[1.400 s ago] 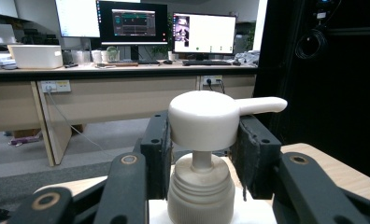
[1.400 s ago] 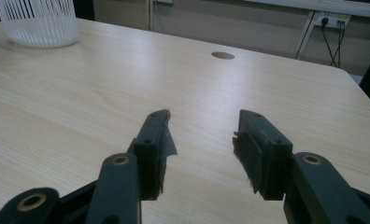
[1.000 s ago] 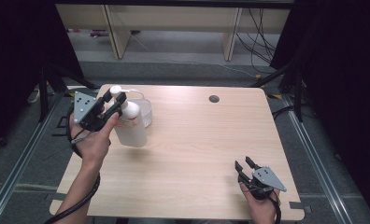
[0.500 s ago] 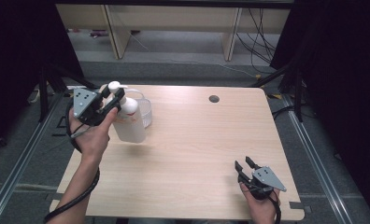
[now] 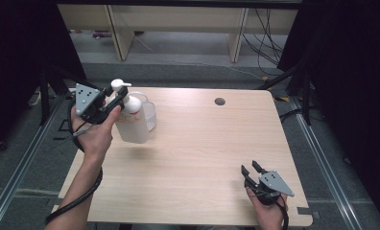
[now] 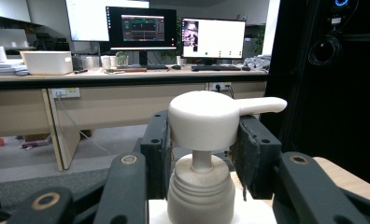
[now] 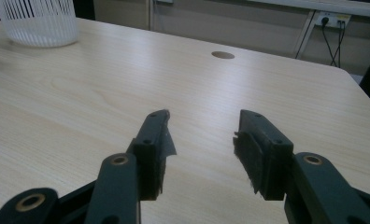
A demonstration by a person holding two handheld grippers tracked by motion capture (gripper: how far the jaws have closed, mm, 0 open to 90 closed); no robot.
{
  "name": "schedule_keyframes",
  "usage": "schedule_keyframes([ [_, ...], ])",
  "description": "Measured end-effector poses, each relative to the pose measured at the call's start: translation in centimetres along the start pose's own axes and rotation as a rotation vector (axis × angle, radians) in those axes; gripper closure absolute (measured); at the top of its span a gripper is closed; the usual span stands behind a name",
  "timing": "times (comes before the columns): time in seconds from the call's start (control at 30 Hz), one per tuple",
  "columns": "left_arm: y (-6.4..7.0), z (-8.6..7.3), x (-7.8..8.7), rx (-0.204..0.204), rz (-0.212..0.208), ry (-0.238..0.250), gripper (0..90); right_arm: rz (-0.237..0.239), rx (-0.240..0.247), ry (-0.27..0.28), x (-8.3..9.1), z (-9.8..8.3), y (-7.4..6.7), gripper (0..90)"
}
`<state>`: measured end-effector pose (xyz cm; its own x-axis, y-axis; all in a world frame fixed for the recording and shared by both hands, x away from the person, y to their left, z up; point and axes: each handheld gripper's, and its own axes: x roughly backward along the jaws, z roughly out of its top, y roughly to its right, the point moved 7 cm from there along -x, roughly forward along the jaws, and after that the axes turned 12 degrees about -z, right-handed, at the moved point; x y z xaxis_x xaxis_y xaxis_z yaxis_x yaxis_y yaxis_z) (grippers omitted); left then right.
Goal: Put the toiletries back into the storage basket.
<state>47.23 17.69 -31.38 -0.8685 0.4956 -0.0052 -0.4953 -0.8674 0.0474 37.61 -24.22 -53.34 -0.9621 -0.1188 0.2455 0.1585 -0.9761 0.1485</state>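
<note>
A translucent pump bottle (image 5: pixel 132 125) with a white pump head (image 6: pixel 206 122) stands at the table's far left. My left gripper (image 5: pixel 117 102) is shut on that pump head, one pad (image 6: pixel 157 154) against each side, and the spout points right in the left gripper view. Whether the bottle's base touches the table I cannot tell. My right gripper (image 5: pixel 252 168) rests near the front right edge, jaws open with nothing between them (image 7: pixel 199 135).
A clear ribbed cup (image 5: pixel 149 114) stands just behind the bottle, seen as a white ribbed container (image 7: pixel 38 21) in the right gripper view. A round cable hole (image 5: pixel 219 101) sits at the table's (image 5: pixel 202 143) back. Metal rails run along both sides.
The left gripper and the bottle have shifted slightly left and up in the high view. The right gripper has stayed put.
</note>
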Motion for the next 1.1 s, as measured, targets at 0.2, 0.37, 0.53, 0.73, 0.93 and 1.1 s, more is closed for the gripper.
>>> schedule_keyframes([
  [0.2,-0.2,0.2,-0.2,0.003,0.002,0.000,59.4,-0.005,-0.006,-0.002,0.0,0.0,0.0,54.0],
  [0.37,-0.3,0.4,-0.4,0.001,0.002,-0.002,59.4,-0.005,-0.006,-0.001,0.0,0.0,0.0,53.9],
  [0.53,-0.5,0.6,-0.6,0.003,0.005,0.002,59.4,0.013,-0.024,-0.018,0.1,-0.1,-0.3,53.9],
  [0.73,-0.7,1.0,-0.8,0.002,0.009,0.004,59.4,0.014,-0.024,-0.018,0.1,-0.1,-0.3,53.8],
  [0.93,-1.1,1.5,-1.0,-0.001,0.016,0.007,59.4,-0.002,-0.011,-0.010,0.1,-0.1,-0.1,53.8],
  [1.1,-1.3,1.9,-1.1,-0.003,0.021,0.011,59.4,0.011,-0.022,-0.020,0.1,-0.1,-0.2,53.6],
])
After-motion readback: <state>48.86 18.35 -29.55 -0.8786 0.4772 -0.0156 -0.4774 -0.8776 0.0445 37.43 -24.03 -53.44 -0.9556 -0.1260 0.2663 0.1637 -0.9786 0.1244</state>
